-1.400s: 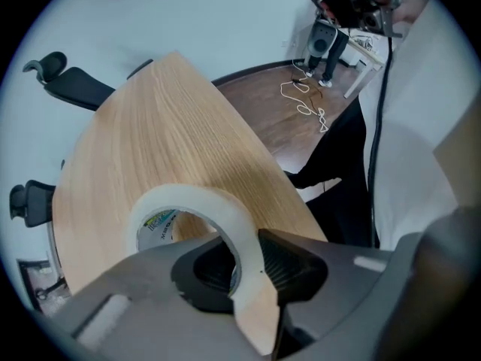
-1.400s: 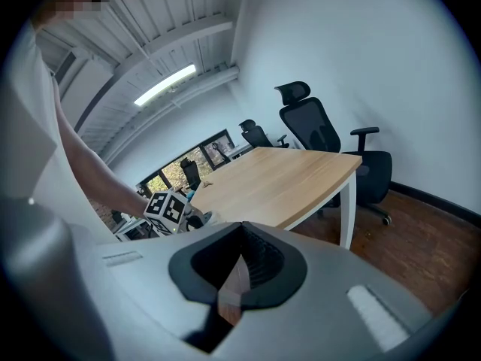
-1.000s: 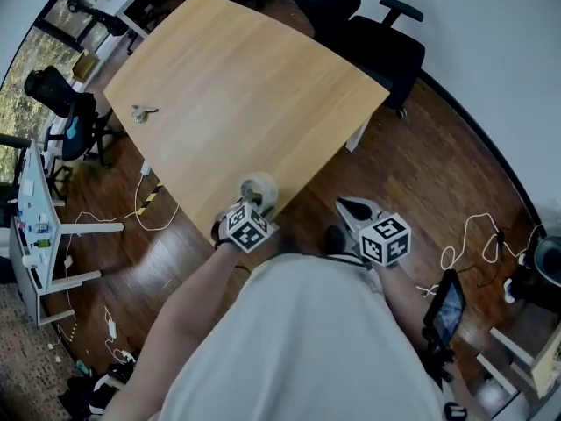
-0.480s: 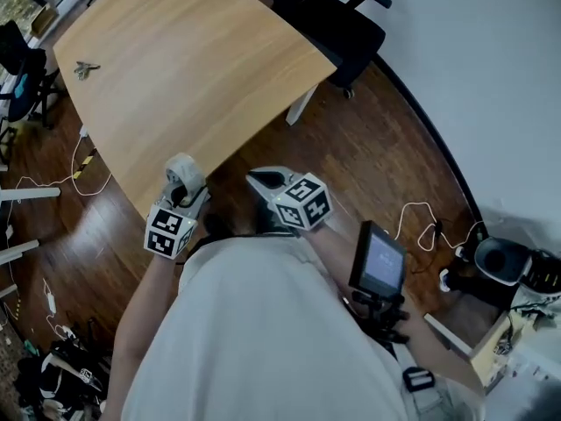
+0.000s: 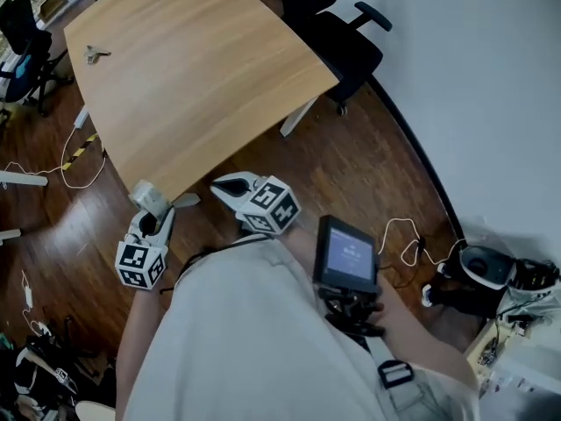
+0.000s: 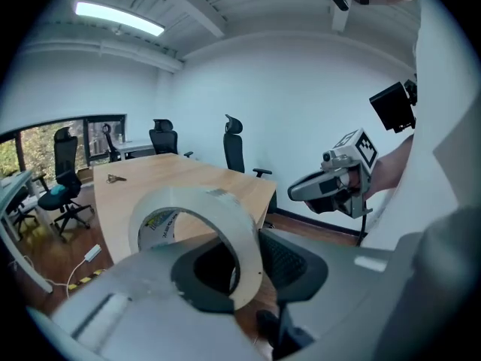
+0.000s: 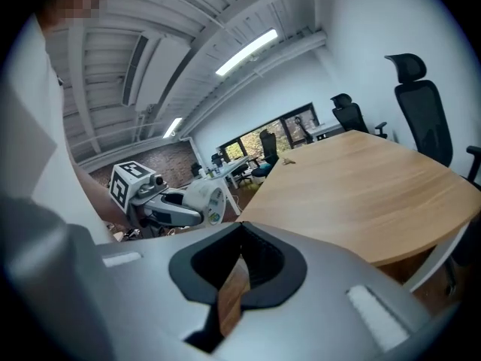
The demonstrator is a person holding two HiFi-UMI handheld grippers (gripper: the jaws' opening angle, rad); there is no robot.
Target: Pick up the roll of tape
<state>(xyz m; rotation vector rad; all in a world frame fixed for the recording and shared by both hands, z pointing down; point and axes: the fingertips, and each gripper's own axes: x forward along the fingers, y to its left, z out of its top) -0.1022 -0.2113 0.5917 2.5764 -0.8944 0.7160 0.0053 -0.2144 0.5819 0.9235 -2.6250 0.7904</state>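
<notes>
Left gripper view showed the left gripper (image 6: 244, 271) pinching the roll of tape (image 6: 229, 224) by its wall, one pad inside the hollow core and the other pressed on the outer band, so the ring stood on edge between the jaws. The grip looked settled, with no slack showing on either side of the wall.

A second before, that roll sat at the table's near edge with the jaws already on it. By this moment it had come away from the wood altogether and hung in the air just off the table's near corner, over the floor (image 5: 61, 226), with the gripper tilted downward. I judged the pick-up as good as done: the tape rested on nothing but the jaws, and only a steady carry seemed left.

The right gripper (image 7: 239, 239) carried nothing. Its jaws seemed pressed together at the tips, though a thin sliver of wood colour showed behind them, so I would not swear to a full close. It had shifted in to float just off the near edge of the table (image 5: 202, 77).

Farther out, a bunch of keys (image 5: 95, 54) lay near the table's far left corner, and a black office chair (image 5: 337, 33) stood past its far right edge.
</notes>
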